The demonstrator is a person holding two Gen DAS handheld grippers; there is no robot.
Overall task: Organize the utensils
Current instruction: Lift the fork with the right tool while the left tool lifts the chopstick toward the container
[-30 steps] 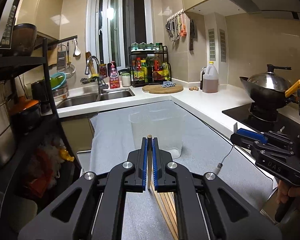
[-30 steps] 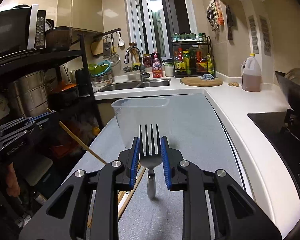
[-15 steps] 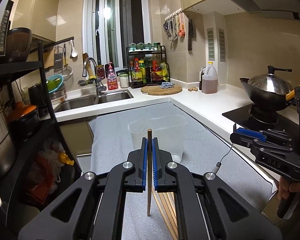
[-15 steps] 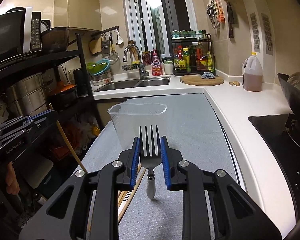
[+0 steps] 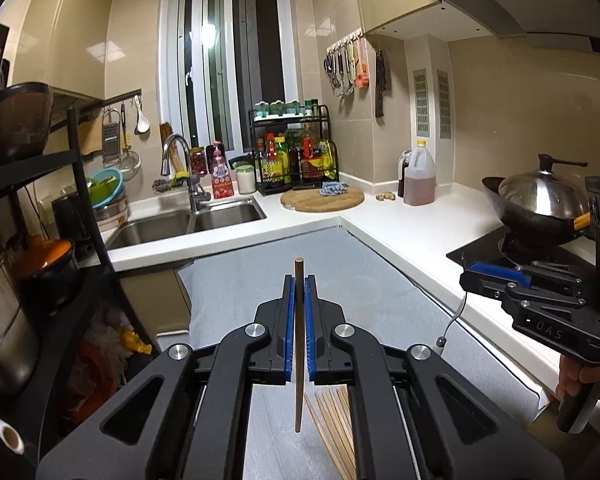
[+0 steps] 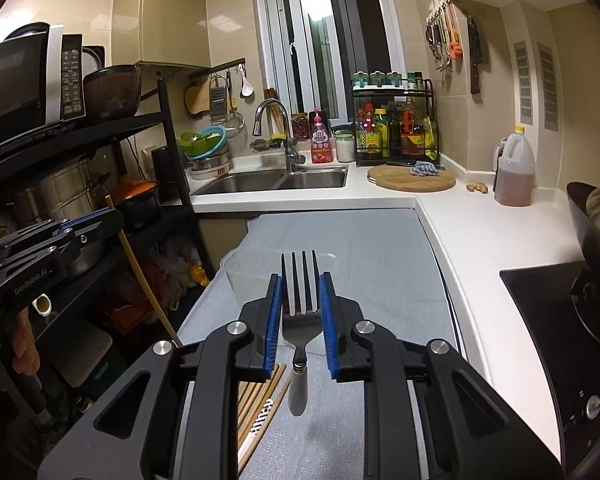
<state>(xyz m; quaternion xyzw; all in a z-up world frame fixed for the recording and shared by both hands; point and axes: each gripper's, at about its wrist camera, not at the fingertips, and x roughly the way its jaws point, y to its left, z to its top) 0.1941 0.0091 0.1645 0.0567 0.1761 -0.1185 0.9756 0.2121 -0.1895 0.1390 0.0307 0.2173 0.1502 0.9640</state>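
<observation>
My left gripper [image 5: 299, 280] is shut on a single wooden chopstick [image 5: 299, 344], held upright above the grey mat [image 5: 364, 280]; it also shows in the right wrist view [image 6: 144, 276]. My right gripper [image 6: 299, 280] is shut on a metal fork [image 6: 299, 304] with a white handle, tines up. A clear plastic container [image 6: 256, 276] stands on the mat just beyond and below the fork. Several loose chopsticks [image 5: 332, 420] lie on the mat under both grippers, also in the right wrist view [image 6: 256, 404]. The right gripper shows at the right of the left wrist view [image 5: 500, 276].
A black shelf rack [image 6: 100, 184] with pots stands at the left. The sink [image 6: 276, 180] and faucet are at the back, with a bottle rack [image 6: 396, 132] and round cutting board [image 6: 412, 178]. A wok [image 5: 540, 204] sits on the hob at the right.
Both grippers have risen with their loads. The chopstick has lifted clear of the pile and stands higher in the left jaws. The container has dropped out of the left wrist view.
</observation>
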